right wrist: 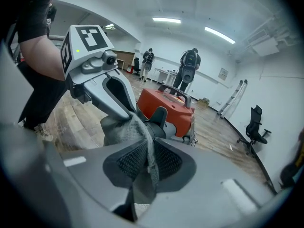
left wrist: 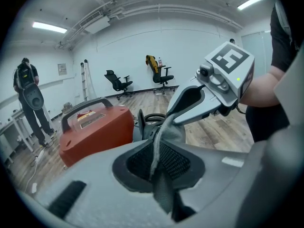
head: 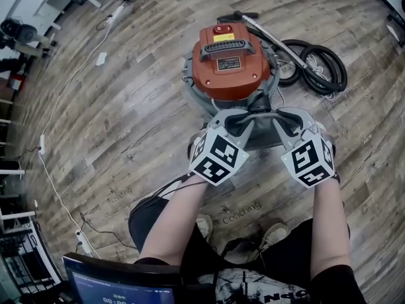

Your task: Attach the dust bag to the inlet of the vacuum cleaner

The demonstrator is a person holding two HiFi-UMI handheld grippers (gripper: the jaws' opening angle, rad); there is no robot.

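Evenly does it: left claw (left wrist: 159, 160) and right claw (right wrist: 147, 160) each clamp the grey dust bag (right wrist: 125, 130), spread just at six o'clock of the inlet (right wrist: 158, 114) of the vacuum cleaner (head: 231, 59); centre its mouth, then push toward twelve.

bright ceiling strips, fisheye-warped edges

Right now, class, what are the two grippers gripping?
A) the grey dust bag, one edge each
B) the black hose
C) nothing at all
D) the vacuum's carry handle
A: grey fabric of the dust bag is pinched in the fingers of the left gripper and in those of the right gripper, and it spans the two in front of the red vacuum cleaner.
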